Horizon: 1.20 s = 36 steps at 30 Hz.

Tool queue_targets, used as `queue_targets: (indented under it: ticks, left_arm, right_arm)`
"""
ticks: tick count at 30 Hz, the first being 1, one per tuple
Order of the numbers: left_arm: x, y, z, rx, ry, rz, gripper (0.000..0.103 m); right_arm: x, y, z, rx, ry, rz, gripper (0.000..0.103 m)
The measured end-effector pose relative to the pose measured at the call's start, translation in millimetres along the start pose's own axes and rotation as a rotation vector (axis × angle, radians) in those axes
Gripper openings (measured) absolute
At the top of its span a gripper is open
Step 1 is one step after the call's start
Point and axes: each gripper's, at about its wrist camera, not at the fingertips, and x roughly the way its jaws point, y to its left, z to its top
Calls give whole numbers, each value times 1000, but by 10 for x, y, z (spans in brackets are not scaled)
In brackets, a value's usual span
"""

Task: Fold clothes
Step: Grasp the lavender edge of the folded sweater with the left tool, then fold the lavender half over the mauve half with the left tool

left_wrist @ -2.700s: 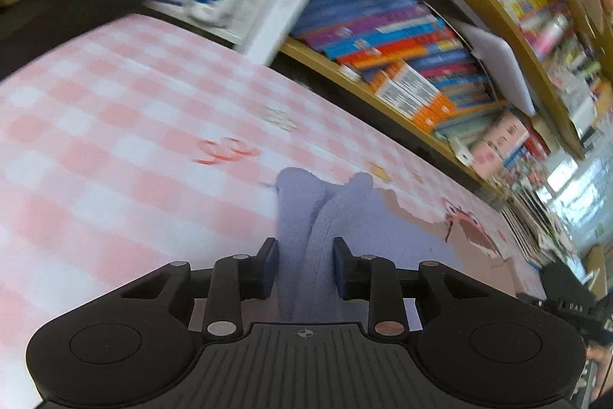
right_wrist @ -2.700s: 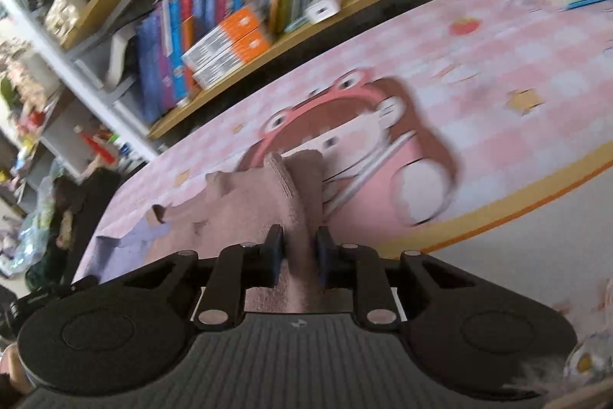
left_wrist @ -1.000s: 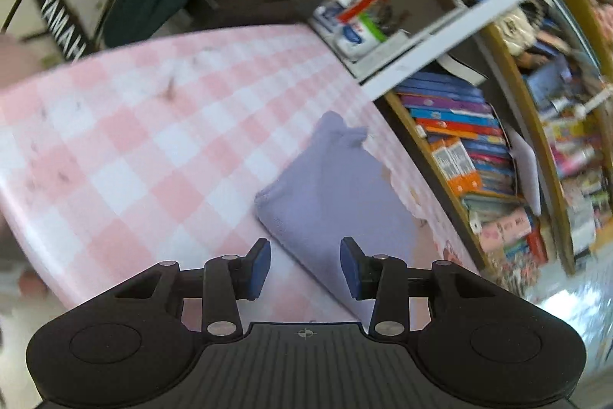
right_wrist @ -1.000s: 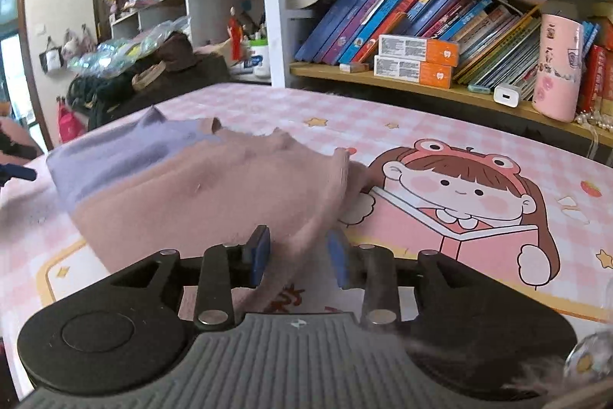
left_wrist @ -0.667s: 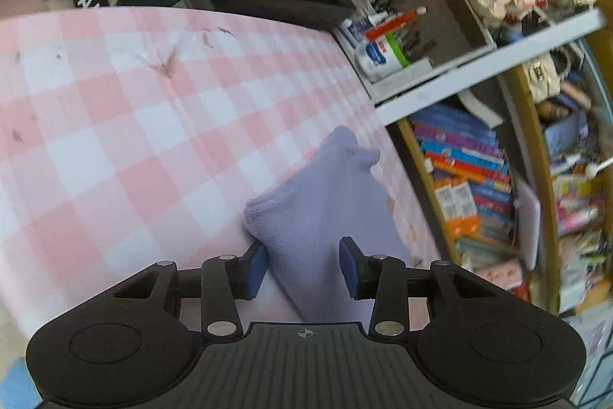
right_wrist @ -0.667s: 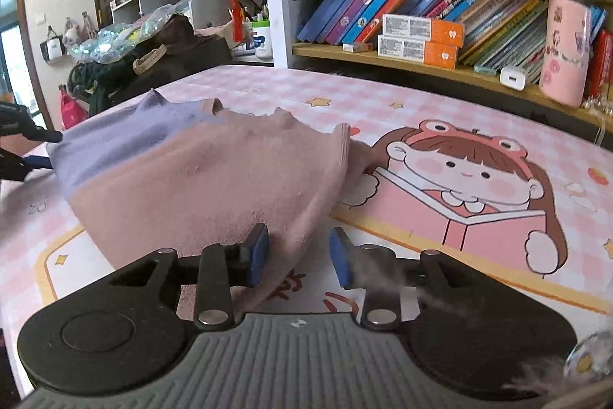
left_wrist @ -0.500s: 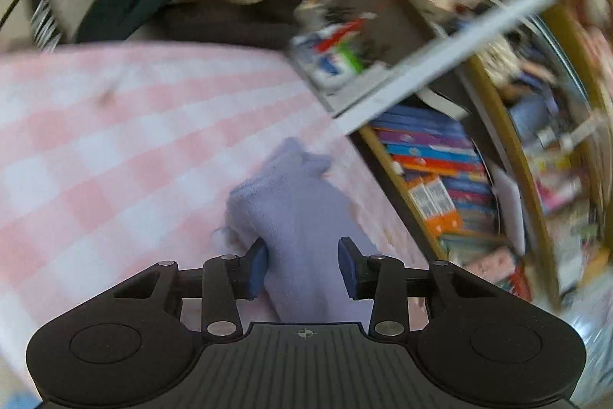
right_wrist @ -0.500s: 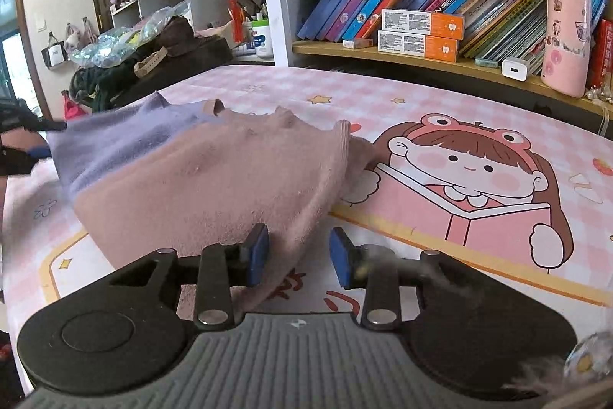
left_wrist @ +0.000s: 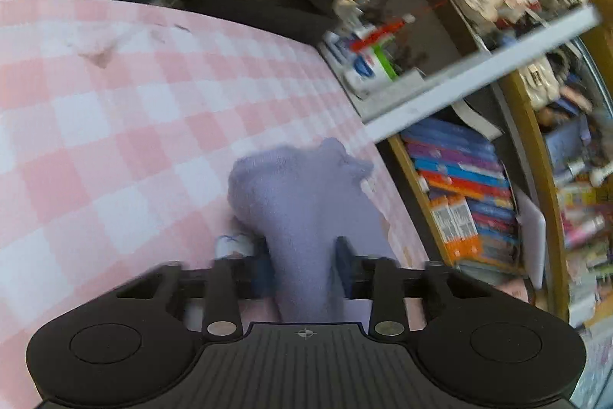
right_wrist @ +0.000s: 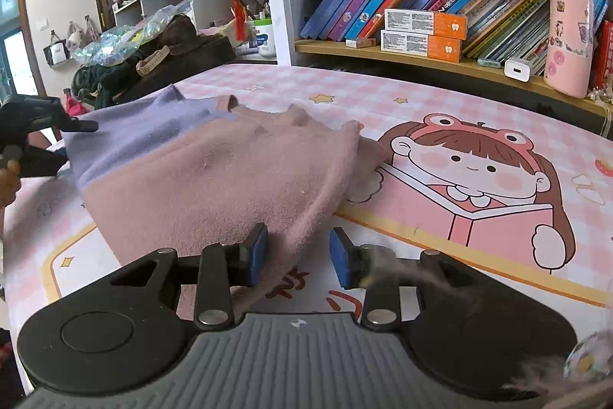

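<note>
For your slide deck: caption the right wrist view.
Open right gripper straddles the pink edge of a pink-and-purple garment on a checked tablecloth.

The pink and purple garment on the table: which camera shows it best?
The right wrist view. There the garment lies spread out, pink part and purple end both visible, with the right gripper open at its near edge. The left wrist view shows only a blurry purple bunch between the left gripper's fingers.

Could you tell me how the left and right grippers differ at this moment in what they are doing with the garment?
The left gripper has lilac cloth bunched between its fingers; the right gripper is open, pink cloth lying loose in its gap. The left sits at the garment's lilac end, the right at its pink end. Both point at the same garment.
</note>
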Motion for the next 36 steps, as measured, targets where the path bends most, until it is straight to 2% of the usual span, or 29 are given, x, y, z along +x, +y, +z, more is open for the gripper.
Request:
queue_targets:
  ticks: [2,6,7,9,13,17,23,25,36]
  left_arm:
    - [-24,-65,11,100,-12,-18,10]
    - [-308,-428,36,324,-118,-149,9]
    - [-368,-490,56,348,-137,-171,9]
    - [-401,-457,146,314,-138,-175,9]
    - [-399,-102,318,207,-132,-68,9]
    - [-349,187,365,140,-101,-37,9]
    - [-217,339,359,60,-63,-7,23]
    - [-165,368,346,46,-63,3,23]
    - [-291,19,316,180,-123,-32,14]
  right_arm:
    - [3,10,1,-3,0,-3,34]
    - [42,83,19,-19,0,-4,34]
    - [67,113,33,-21,1,1,34]
    - [139,199,70,-26,4,12,34]
    - [301,424,154,-45,7,32,33]
    - [396,587,223,-94,14,31,33]
    - [402,513,214,-56,20,58,34]
    - [404,522,217,-69,19,59,34]
    - [394,559,201,-107,7,43,34]
